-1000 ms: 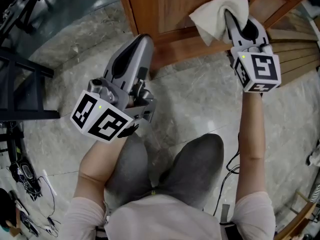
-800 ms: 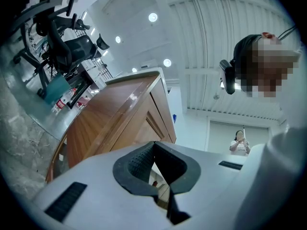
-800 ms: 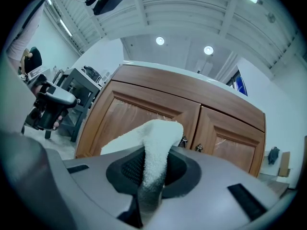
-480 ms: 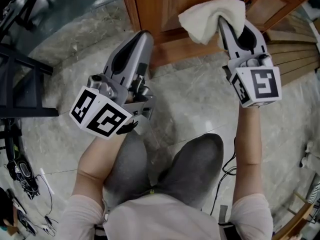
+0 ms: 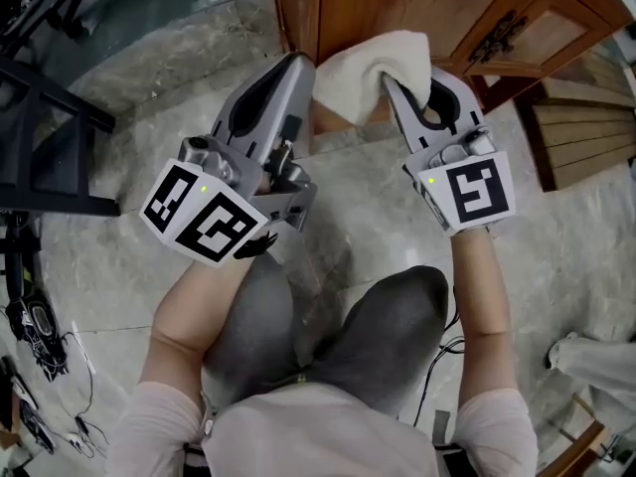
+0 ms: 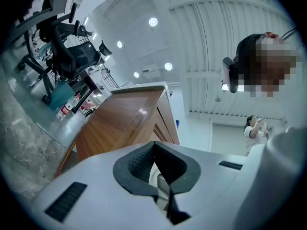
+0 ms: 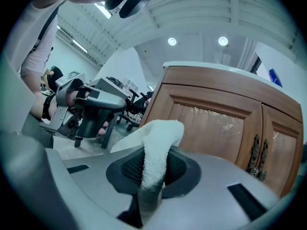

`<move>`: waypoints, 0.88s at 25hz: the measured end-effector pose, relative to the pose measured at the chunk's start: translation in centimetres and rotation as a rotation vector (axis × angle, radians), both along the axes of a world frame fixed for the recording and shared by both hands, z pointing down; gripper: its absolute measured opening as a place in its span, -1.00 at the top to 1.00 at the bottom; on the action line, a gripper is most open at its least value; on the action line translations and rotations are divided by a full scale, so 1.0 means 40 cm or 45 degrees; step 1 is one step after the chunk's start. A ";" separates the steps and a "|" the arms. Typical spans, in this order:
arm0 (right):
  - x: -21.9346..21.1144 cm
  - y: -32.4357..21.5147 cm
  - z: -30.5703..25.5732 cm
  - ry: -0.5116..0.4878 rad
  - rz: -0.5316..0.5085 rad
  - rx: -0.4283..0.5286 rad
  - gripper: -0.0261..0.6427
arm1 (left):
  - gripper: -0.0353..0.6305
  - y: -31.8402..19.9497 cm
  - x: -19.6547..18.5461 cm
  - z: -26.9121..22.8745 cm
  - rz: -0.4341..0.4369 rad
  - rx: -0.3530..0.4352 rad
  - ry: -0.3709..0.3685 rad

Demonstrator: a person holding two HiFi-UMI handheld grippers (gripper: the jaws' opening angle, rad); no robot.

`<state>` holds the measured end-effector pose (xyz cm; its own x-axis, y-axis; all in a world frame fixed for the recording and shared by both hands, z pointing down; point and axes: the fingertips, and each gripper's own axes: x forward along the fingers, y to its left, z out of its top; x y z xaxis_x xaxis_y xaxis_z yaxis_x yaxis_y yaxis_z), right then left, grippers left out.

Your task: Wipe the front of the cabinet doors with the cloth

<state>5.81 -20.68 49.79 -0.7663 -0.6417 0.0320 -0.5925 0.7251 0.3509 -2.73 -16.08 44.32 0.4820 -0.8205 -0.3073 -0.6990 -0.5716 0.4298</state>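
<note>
Cloth (image 5: 363, 66) slid left along the cabinet door (image 5: 397, 8), pinched by right gripper (image 5: 394, 85); left gripper (image 5: 296, 68) fingers pressed together; flat overlapping strokes looked best.

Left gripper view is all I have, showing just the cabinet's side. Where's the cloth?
Observer: The white terry cloth is clamped in the right claw, which is shut on it.
Operator: Is it at the doors?
Observer: From the head view it is bunched over the brown wooden cabinet at its lower front edge; contact isn't clear.
Operator: Handles nearby?
Observer: A pair of dark ornate metal handles sits to the cloth's right, where two doors meet.
</note>
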 end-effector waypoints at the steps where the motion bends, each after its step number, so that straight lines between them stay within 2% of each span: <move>1: -0.013 -0.002 0.010 0.011 -0.004 0.000 0.71 | 0.84 0.001 -0.006 0.001 -0.003 -0.001 -0.001; 4: -0.026 -0.021 0.026 0.020 0.008 0.003 0.71 | 0.84 0.001 -0.021 0.006 -0.011 -0.009 0.001; 9: 0.011 -0.063 0.043 -0.009 0.072 -0.031 0.71 | 0.84 -0.003 -0.024 0.008 -0.014 -0.014 0.004; 22: 0.223 -0.178 0.092 0.037 0.310 -0.035 0.71 | 0.84 -0.057 0.054 0.035 0.043 -0.033 0.021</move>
<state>14.75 -27.81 53.48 -0.5877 -0.8059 0.0716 -0.7410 0.5717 0.3521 -0.57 -18.35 45.72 0.5047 -0.8116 -0.2944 -0.6719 -0.5834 0.4563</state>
